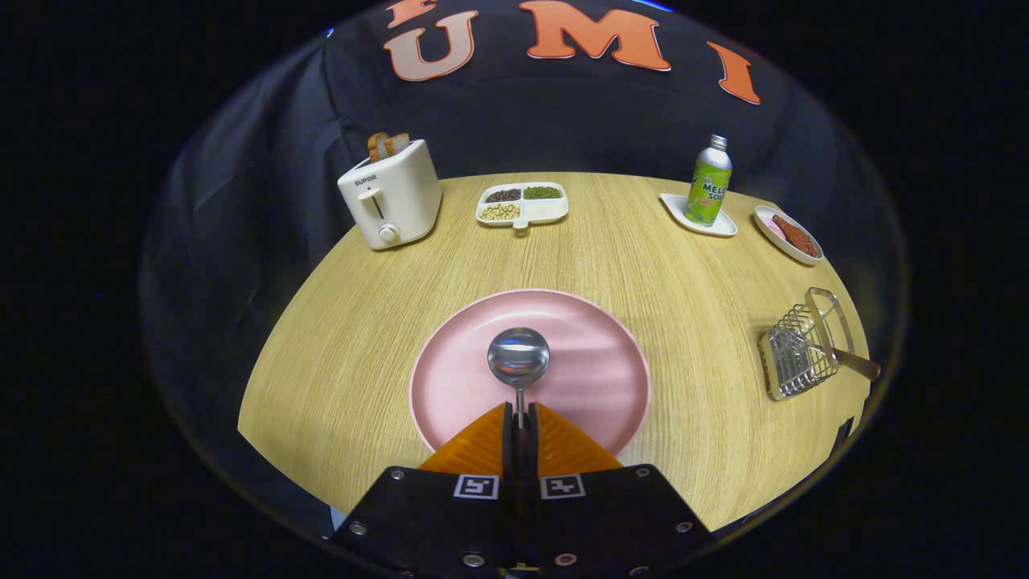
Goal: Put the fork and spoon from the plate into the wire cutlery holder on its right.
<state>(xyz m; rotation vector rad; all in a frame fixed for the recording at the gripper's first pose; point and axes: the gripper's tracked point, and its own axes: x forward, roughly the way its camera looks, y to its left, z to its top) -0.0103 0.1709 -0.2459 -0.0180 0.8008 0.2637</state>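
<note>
My gripper (520, 416) is shut on the handle of a metal spoon (518, 356). The spoon's bowl sticks out just ahead of the orange fingers (481, 441) and hangs over the pink plate (595, 378). The plate lies on the wooden table right below and beyond the fingers. The wire cutlery holder (797, 350) stands far to the right of the plate, near the table's right edge. A utensil with a brown handle (854, 363) leans out of it to the right; I take it for the fork, though its head is hidden in the wires.
At the back of the table stand a white toaster (391, 201) with bread, a divided white dish (522, 204) of beans, a green bottle (709, 182) on a white saucer, and a small white bowl (789, 234) with red food. Bare tabletop (699, 322) lies between plate and holder.
</note>
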